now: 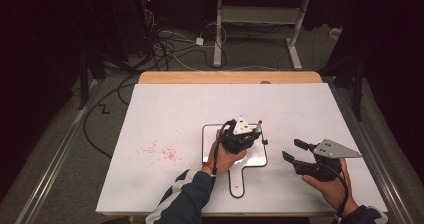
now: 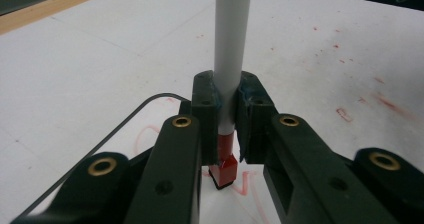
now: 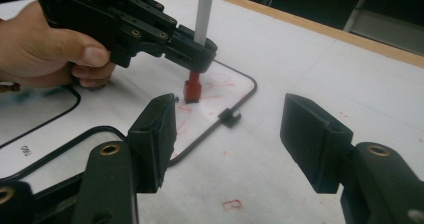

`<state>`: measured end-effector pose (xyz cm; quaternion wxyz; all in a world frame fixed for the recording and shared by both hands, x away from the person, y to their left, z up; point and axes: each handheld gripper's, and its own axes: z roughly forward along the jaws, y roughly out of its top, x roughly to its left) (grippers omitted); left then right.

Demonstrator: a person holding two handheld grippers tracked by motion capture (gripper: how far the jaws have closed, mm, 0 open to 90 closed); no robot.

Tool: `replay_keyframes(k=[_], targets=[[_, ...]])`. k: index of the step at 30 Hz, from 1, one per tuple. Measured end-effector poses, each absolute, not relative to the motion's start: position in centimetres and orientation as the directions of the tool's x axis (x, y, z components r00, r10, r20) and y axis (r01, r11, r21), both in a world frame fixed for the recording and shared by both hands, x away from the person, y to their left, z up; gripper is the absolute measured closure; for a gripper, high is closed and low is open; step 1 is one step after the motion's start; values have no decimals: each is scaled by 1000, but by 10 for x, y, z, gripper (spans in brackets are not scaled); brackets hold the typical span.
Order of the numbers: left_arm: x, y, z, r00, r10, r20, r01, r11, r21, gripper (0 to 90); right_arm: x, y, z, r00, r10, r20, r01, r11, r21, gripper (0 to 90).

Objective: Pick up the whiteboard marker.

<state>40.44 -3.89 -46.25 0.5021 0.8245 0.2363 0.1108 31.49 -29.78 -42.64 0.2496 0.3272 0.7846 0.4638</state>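
Slippage is the main risk: the left gripper (image 1: 248, 134) clamps a white marker (image 2: 229, 59) upright, its red tip (image 3: 192, 90) down on the small whiteboard (image 1: 207, 134) near the tabletop's middle, and too much downward push could probably slide the barrel through the pads or skid the board. The left hand (image 1: 226, 156) reaches forward over the board. The right gripper (image 3: 240, 134), jaws apart and empty, hovers toward the right edge.
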Motion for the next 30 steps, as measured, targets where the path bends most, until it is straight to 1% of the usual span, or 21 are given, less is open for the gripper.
replay_keyframes(k=[4, 5, 7, 10, 17, 20, 23, 27, 30], targets=[[390, -51, -462, 904, 427, -29, 228, -423, 877, 788, 315, -297, -426, -663, 743, -91, 279, 358, 891, 396], [386, -54, -461, 908, 420, -13, 214, -435, 875, 788, 315, -297, -426, -662, 744, -91, 278, 357, 892, 396], [382, -56, -461, 916, 401, -13, 206, -441, 874, 788, 315, -298, -426, -663, 743, -90, 277, 355, 893, 395], [385, -54, -460, 913, 408, -4, 204, -448, 870, 788, 314, -297, -425, -662, 744, -91, 276, 354, 894, 394], [408, -39, -462, 868, 497, 0, 246, -430, 869, 788, 313, -295, -426, -670, 735, -100, 269, 366, 891, 395], [408, -36, -463, 868, 495, -42, 276, -410, 869, 788, 313, -294, -427, -673, 733, -104, 269, 373, 888, 396], [399, -41, -465, 882, 468, -46, 265, -415, 870, 788, 313, -294, -427, -672, 733, -104, 268, 372, 889, 395], [385, -57, -466, 918, 395, -34, 229, -457, 860, 787, 313, -294, -427, -676, 730, -102, 267, 371, 889, 394], [377, -64, -466, 933, 360, -31, 210, -471, 857, 787, 313, -293, -428, -679, 727, -104, 269, 379, 885, 394]])
